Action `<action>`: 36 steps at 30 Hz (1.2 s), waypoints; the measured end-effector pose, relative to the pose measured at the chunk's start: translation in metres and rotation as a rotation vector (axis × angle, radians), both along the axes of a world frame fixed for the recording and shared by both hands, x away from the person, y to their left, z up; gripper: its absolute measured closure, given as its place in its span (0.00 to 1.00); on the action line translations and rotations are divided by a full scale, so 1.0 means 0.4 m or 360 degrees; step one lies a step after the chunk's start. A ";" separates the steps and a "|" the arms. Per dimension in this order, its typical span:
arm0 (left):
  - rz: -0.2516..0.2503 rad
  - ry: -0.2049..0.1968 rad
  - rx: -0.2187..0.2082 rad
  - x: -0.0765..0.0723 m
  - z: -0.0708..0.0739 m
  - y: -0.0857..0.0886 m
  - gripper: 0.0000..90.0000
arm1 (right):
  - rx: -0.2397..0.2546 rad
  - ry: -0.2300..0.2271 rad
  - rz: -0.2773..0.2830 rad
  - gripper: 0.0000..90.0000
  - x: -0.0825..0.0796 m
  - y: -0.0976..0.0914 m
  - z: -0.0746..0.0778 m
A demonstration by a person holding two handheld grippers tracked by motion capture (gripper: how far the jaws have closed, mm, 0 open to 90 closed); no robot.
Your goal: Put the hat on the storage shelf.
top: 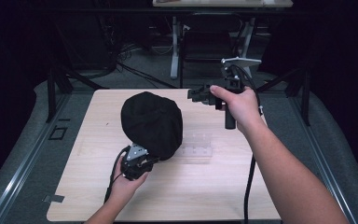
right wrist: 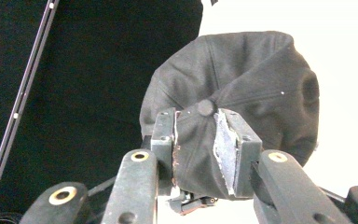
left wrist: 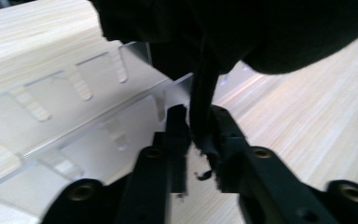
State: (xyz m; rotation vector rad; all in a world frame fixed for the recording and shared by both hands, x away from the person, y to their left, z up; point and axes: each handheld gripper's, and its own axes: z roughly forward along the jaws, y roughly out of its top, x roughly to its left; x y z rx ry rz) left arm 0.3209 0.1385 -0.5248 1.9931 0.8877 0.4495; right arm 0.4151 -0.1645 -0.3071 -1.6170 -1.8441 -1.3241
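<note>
One black cap (top: 152, 123), crown up, its edge between the parted left hand-held gripper (left wrist: 196, 140) jaws.

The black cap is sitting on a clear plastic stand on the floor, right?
Not on the floor. In the high view, the black cap sits on the clear plastic stand, and that stand rests on the wooden table.

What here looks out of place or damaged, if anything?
The black cap sits on the clear acrylic rack, hiding part of it. In the left gripper view, loose threads hang from its strap, which passes between the left gripper's fingers. The right gripper's worn pads look scuffed.
</note>
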 end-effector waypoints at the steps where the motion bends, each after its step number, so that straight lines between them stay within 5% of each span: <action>1: 0.0020 0.0006 -0.0003 -0.003 0.002 0.007 0.77 | -0.0009 -0.0009 -0.0012 0.76 -0.004 -0.008 -0.001; 12: 0.0085 -0.0007 -0.0011 -0.026 0.008 0.049 0.57 | -0.0121 -0.0053 -0.0037 0.75 -0.033 -0.043 -0.004; 25: 0.0259 0.0060 -0.0009 -0.040 -0.011 0.169 0.52 | -0.0193 -0.0063 -0.0100 0.74 -0.074 -0.120 -0.023; 36: 0.0352 0.0089 -0.0045 -0.045 -0.044 0.217 0.51 | -0.0261 -0.0088 -0.0128 0.72 -0.104 -0.153 -0.048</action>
